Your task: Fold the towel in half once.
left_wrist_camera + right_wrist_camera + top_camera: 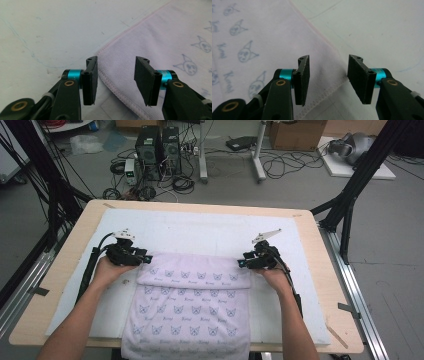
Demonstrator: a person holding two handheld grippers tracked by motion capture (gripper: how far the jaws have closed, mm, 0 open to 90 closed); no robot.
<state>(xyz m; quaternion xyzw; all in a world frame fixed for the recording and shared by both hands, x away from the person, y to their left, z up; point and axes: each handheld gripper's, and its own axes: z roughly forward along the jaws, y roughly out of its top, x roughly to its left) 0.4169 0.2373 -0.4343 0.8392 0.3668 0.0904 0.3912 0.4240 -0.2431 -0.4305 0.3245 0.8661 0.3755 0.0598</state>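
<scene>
- Towel (192, 305): pale lilac, printed with small cat-like faces; lies on the white mat (210, 232) near the person's side of the table (320, 270), its near end hanging over the table edge; its far end is folded back toward the person, forming a doubled band between the two grippers.
- Left gripper (142, 258): at the left corner of the folded band; in the left gripper view (115, 80) the jaws stand apart, gripping nothing, with the towel's stitched hem running between them.
- Right gripper (243, 263): at the right corner; in the right gripper view (327, 80) the jaws likewise stand apart and empty, straddling the hemmed corner.
- Risk (judgement): closing from here may catch one layer alone, or the mat beneath; the fold would then open or skew; uneven pulls by the two hands would misalign the edges.
- Views compared: the high view shows the whole fold and both hands' symmetry; the gripper views alone show the jaw gaps and the hem stitching.
</scene>
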